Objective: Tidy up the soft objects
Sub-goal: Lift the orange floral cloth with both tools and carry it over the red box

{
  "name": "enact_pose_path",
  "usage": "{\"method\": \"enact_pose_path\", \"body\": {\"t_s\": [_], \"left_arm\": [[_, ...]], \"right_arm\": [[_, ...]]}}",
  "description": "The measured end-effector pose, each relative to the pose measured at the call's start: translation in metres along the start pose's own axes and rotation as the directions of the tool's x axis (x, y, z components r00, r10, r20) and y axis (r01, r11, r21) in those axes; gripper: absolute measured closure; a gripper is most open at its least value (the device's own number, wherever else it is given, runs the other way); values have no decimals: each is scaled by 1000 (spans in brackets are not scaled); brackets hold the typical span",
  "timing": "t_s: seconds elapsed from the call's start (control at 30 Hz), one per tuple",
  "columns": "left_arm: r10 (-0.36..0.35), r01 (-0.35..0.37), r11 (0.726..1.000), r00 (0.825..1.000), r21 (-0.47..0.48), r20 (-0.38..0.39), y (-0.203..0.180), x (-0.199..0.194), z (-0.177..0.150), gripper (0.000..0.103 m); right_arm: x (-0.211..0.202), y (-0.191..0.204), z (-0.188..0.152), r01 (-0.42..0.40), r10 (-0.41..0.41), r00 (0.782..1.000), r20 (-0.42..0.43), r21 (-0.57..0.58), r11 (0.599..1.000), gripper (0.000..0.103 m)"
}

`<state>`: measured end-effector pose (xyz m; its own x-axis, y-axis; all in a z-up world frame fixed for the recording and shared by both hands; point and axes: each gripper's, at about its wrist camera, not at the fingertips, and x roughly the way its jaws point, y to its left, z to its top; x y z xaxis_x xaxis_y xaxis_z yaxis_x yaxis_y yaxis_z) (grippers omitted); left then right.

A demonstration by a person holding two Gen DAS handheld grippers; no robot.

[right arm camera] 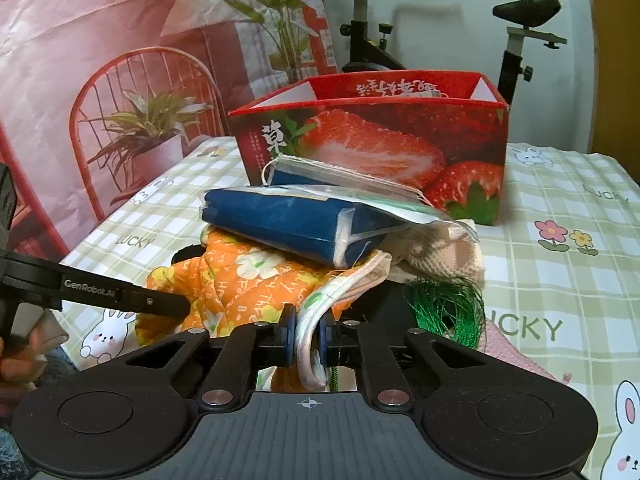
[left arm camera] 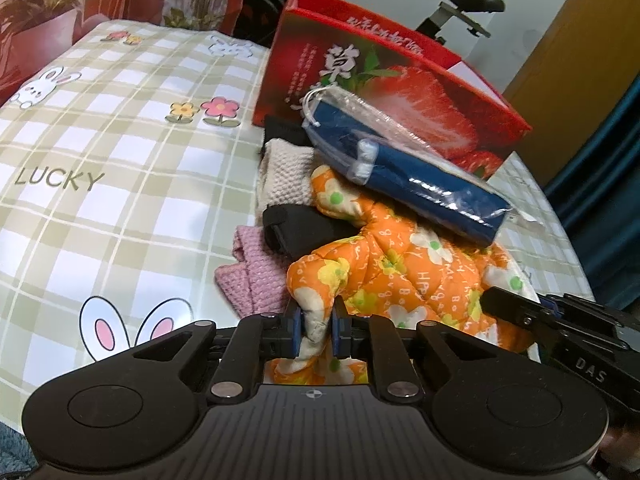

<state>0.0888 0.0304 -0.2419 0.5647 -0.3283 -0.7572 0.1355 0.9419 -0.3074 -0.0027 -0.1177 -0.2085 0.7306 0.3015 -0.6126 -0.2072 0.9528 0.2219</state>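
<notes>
Orange quilted garment [left arm camera: 404,276] was pinched at two edges, left fingers [left arm camera: 297,330] and right fingers [right arm camera: 289,338] both clamped tight, apparently to lift it from under the blue packet [left arm camera: 408,176].

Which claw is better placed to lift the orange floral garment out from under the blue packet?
Probably neither alone. The left claw and right claw are both shut on edges of the orange floral garment, and the blue packet rests on top, so lifting together looks safer.

Even indoor light, sharp center; fisheye bending edges, corners going dark; glare showing on plastic-wrapped blue pack [left arm camera: 404,168].
</notes>
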Motion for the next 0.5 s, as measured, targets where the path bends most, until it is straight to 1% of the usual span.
{"method": "enact_pose_path", "body": {"t_s": [0.13,0.27,0.4,0.5], "left_arm": [[-8,7,1000,999,24,32,-5,-9,1,89],[-36,29,996,995,84,92,-15,-27,4,89],[-90,71,989,984,129,152,-24,-49,8,89],[-130,101,984,971,150,199,-30,-66,13,89]], "right_arm": [[-5,-1,1,2,-2,1000,16,5,1000,95],[-19,1,6,6,-5,999,52,-12,1000,95],[-39,2,14,7,-5,994,106,-22,1000,95],[-55,2,23,6,-2,988,153,-28,1000,95]]}}
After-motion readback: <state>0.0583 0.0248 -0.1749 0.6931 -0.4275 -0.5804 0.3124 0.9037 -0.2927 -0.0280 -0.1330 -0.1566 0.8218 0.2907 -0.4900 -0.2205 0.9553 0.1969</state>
